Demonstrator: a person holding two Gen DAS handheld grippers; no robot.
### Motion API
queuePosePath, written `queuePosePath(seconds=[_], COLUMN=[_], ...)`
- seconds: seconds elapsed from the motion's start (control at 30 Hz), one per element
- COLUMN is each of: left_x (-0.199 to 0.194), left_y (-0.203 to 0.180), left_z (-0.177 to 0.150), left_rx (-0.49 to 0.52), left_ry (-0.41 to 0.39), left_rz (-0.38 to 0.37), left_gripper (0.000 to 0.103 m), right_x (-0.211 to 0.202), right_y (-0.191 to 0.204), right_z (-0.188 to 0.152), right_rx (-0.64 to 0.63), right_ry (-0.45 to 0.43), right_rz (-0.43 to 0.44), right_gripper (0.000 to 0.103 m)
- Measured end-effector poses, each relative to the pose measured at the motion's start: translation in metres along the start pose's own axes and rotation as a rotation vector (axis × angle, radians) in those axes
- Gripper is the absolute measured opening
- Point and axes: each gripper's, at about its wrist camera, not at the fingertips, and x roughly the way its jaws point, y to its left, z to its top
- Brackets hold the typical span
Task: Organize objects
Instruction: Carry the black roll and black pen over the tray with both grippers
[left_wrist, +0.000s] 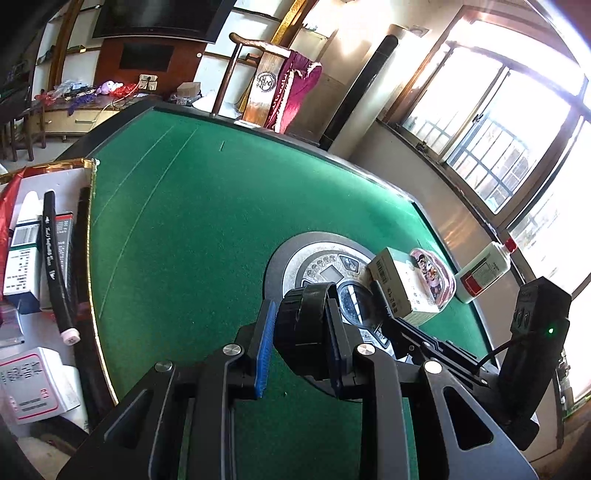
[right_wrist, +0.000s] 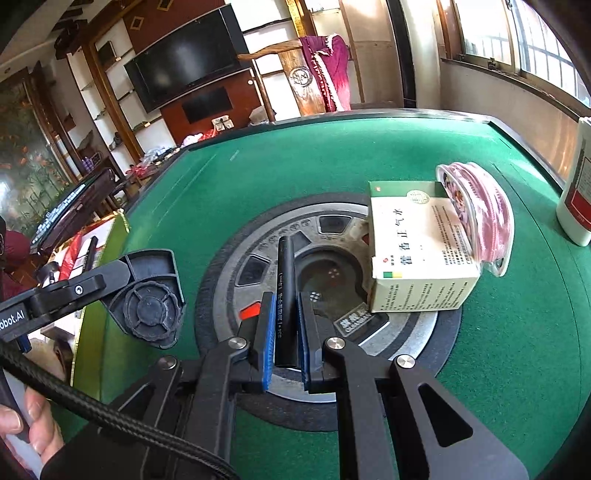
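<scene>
Left gripper (left_wrist: 301, 341): jaws drawn in on a black ribbed cap (left_wrist: 303, 321), held above the table's centre disc (left_wrist: 295, 258).

Right gripper (right_wrist: 286, 332): jaws closed on a slim black tube (right_wrist: 286, 295), which stands up out of the pads, over the same disc (right_wrist: 236, 280).

Box (right_wrist: 417, 254), white and green: lies on the disc's far right rim. Pink pouch (right_wrist: 484, 210): leans against the box, on its far side. White bottle (left_wrist: 484, 273), red label: stands near the table's right edge, apart from the pouch.

Table (left_wrist: 207, 229): green felt, dark rim.

Gold-edged tray (left_wrist: 88, 206): at the table's left edge; contains a black tube (left_wrist: 55, 266) with a pale end, boxes (left_wrist: 24, 254) and a white carton (left_wrist: 33, 387).

Hand (right_wrist: 26, 424): at the lower left of the right view, gripping a handle.
</scene>
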Motion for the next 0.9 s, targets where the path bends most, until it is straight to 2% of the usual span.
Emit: queuePosePath(seconds=[0.37, 0.63, 0.9], left_x=[-0.039, -0.076, -0.105], left_y=[0.015, 0.033, 0.079], left_z=[0.002, 0.003, 0.008], left_rx=[-0.036, -0.054, -0.104], left_ry=[-0.075, -0.148, -0.204], left_rz=[-0.016, 0.005, 0.055], left_gripper=[0.021, 0.022, 0.022], right_x=[-0.013, -0.021, -0.022], right_y=[0.04, 0.075, 0.111], right_z=[-0.002, -0.006, -0.017], right_rx=[-0.062, -0.132, -0.17], right_ry=[-0.036, -0.052, -0.033], right_rz=[0.093, 0.175, 0.242], right_gripper=[0.009, 0.009, 0.009])
